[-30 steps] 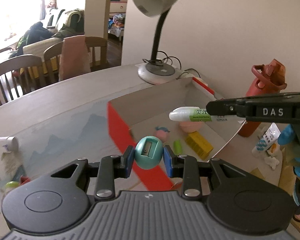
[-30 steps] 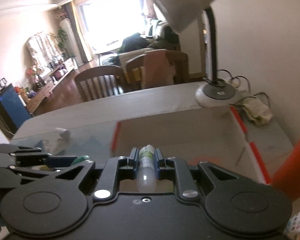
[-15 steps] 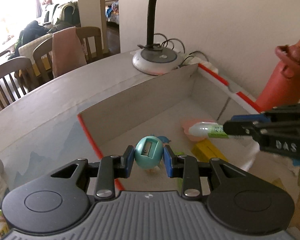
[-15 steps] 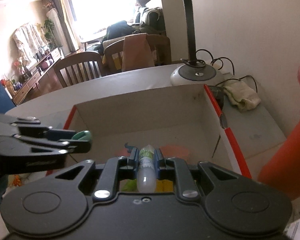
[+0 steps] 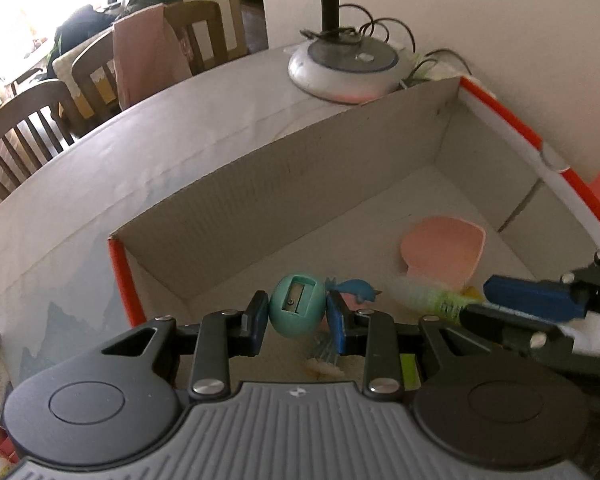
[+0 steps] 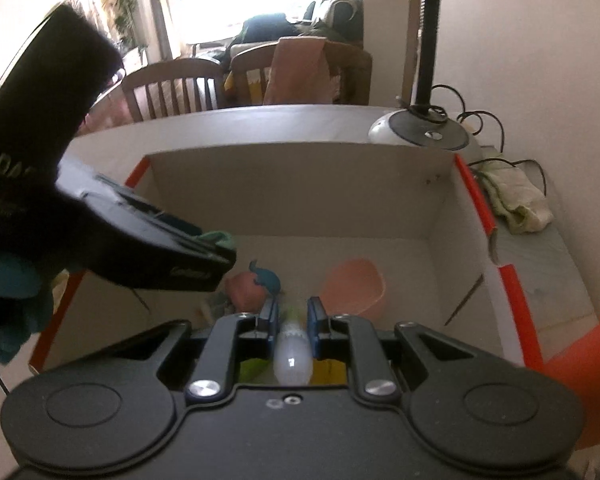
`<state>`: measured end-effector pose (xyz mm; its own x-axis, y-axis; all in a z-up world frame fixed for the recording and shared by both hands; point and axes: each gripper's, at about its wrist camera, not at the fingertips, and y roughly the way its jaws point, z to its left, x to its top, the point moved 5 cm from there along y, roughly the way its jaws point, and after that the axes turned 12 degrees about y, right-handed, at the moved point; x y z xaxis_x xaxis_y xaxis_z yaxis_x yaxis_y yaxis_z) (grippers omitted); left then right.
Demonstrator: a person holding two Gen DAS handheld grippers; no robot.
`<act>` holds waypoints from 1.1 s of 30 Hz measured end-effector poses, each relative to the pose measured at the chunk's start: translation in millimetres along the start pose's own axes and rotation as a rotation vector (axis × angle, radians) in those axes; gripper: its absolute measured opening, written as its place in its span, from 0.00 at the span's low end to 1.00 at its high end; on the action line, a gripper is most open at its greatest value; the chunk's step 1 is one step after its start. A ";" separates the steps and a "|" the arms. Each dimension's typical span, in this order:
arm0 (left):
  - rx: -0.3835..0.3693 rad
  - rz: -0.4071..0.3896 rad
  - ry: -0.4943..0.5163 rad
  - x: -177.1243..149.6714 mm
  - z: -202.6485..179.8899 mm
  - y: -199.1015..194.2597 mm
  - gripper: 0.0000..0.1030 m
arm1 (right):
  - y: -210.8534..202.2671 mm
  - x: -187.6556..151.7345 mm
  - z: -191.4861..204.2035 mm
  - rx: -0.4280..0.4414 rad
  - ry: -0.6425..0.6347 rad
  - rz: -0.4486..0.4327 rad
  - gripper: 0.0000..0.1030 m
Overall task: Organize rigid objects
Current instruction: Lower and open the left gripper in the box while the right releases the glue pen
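My left gripper [image 5: 297, 312] is shut on a teal egg-shaped pencil sharpener [image 5: 297, 311] and holds it low inside the open cardboard box [image 5: 260, 188] with orange-red edges. My right gripper [image 6: 293, 320] is shut on a white and green glue tube [image 6: 293, 354], also inside the box; the tube also shows in the left wrist view [image 5: 432, 298]. On the box floor lie a pink scoop-like piece [image 6: 354, 286], a pink toy with a blue dolphin [image 6: 266, 278], a yellow block [image 6: 332, 370] and a green piece [image 6: 252, 368].
A desk lamp base [image 5: 346, 68] with cables stands behind the box. An orange-red bottle [image 6: 580, 364] stands right of the box. A crumpled cloth [image 6: 516, 200] lies at the back right. Wooden chairs [image 6: 172, 88] stand beyond the table.
Both grippers have moved forward and down from above the box rim into the box, each still holding its object. The box now fills both views.
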<state>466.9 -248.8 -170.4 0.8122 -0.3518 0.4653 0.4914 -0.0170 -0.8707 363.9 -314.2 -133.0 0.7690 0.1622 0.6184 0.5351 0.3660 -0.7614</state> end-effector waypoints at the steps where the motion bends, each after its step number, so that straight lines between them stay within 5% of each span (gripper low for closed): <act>1: 0.001 0.008 0.006 1.1 -0.8 2.0 0.30 | 1.6 -0.8 0.5 0.000 -0.003 0.007 0.04; 23: -0.066 0.110 -0.054 2.7 -1.0 14.7 0.33 | -3.0 0.1 -4.8 0.089 0.073 0.073 0.40; 33: -0.072 0.025 -0.062 2.5 -1.4 -16.9 0.47 | -24.2 1.3 -4.2 0.099 0.075 0.045 0.50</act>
<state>460.1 -250.7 -154.7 0.8429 -0.2943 0.4505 0.4489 -0.0772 -0.8902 353.5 -326.7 -114.6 0.8171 0.1128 0.5653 0.4654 0.4496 -0.7624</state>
